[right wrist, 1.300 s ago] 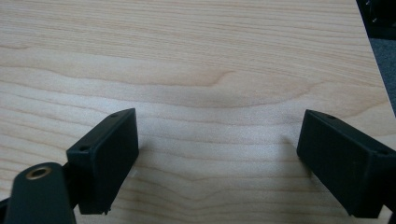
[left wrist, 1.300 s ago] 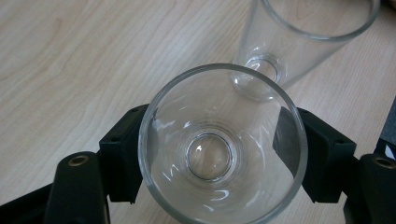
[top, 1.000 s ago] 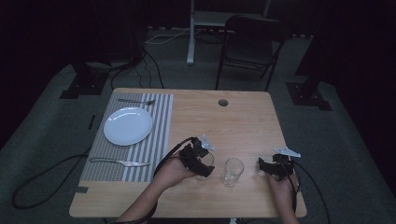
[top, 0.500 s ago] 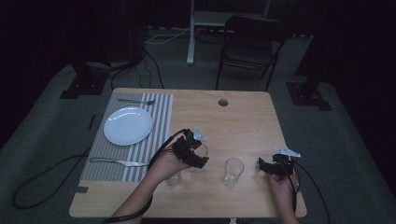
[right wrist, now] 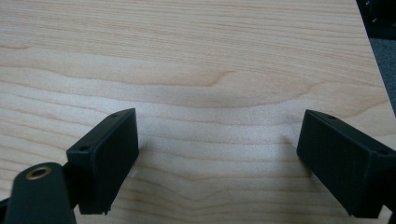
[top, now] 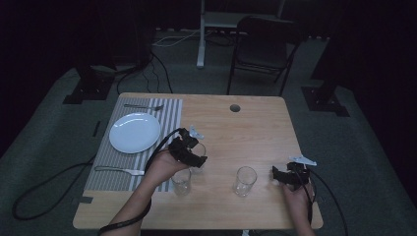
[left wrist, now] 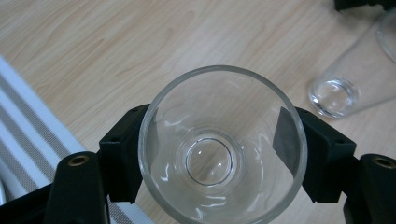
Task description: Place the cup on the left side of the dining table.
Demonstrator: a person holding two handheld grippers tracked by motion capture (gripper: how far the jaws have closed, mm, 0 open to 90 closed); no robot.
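The left hand-held gripper (left wrist: 219, 154) pinches a clear, empty round glass (left wrist: 222, 144) by its sides, near the striped placemat (top: 129, 162) toward the counter's (top: 255, 128) left edge. Two more empty glasses (top: 181, 182) (top: 245, 181) stand near the front edge. The right hand-held gripper (right wrist: 217, 163) rests spread over bare pale woodgrain by the right edge.

1. You are looking at a worktop (top: 255, 128) of pale wood, smooth and matt, its grain showing.
2. The glass (left wrist: 222, 144) you are holding is clear and glossy, catching highlights.
3. Your fingers (right wrist: 105, 158) are showing matt black plastic.
4. The striped placemat (top: 169, 115) is looking like woven cloth.
5. The white plate (top: 134, 132) is looking smooth.
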